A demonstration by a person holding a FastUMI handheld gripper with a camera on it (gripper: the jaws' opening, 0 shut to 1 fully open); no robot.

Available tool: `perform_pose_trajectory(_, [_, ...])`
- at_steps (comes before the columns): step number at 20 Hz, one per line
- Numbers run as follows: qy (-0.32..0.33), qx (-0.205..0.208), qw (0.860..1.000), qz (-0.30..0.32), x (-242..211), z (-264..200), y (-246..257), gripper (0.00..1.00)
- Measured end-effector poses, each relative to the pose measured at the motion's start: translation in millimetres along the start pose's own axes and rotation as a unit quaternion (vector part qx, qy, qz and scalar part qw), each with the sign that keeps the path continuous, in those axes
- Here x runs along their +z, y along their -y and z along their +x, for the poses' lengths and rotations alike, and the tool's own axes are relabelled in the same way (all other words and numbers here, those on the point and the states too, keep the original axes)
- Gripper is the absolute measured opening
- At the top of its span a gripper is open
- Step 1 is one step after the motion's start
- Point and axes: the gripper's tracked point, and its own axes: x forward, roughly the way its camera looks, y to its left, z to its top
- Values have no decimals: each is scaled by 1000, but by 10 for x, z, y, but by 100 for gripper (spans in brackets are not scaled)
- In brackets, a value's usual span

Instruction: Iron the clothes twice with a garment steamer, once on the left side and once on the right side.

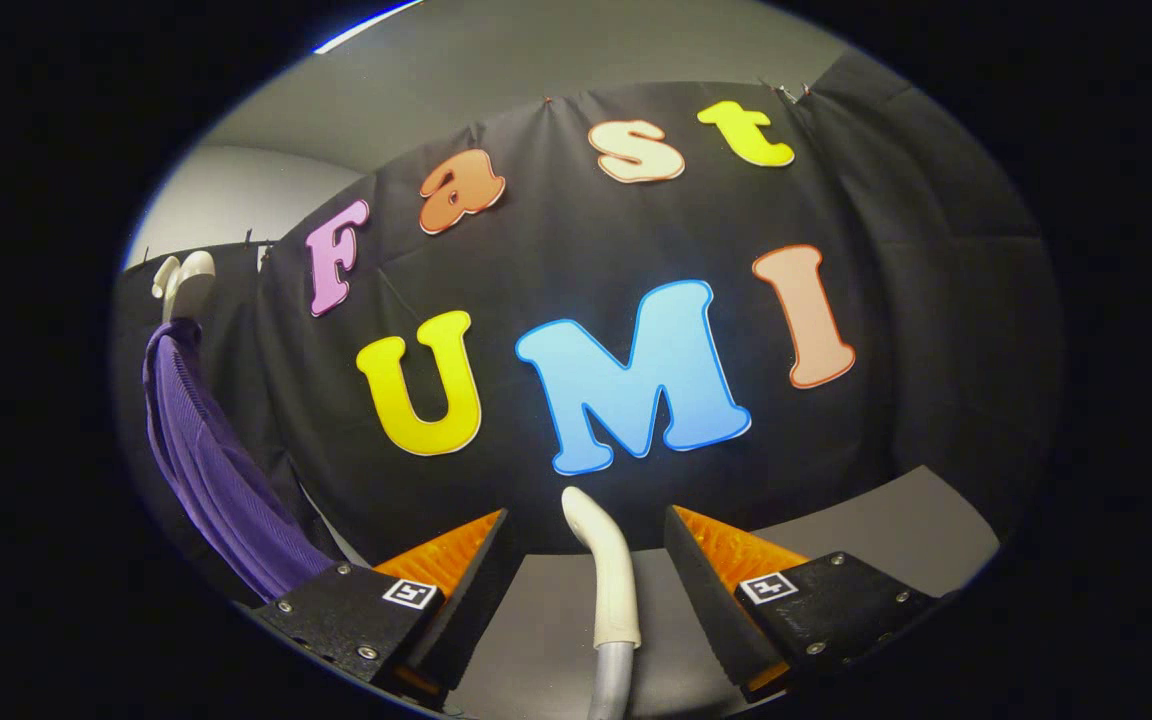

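Observation:
A purple ribbed garment (211, 470) hangs on a white hanger (181, 282) against the black cloth wall, off to the left of my fingers and beyond them. The garment steamer shows as a white curved handle (604, 560) with a grey lower part, standing upright on the grey tabletop (866, 530). It sits in the gap between my two fingers, touching neither. My gripper (586, 535) is open, with one fingertip on each side of the handle.
The black cloth wall (936, 300) closes off the booth straight ahead and to the right. A pale wall and ceiling (236, 190) show above it at the upper left.

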Motion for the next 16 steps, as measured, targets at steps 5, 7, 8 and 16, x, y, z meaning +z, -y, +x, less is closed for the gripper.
perform_pose_trajectory(5, [-87,5,995,40,-324,496,86,93])
perform_pose_trajectory(7, [-118,5,992,48,-464,627,107,93])
perform_pose_trajectory(8, [-130,4,990,50,-528,679,118,93])
perform_pose_trajectory(16, [-215,2,971,104,-987,994,238,92])
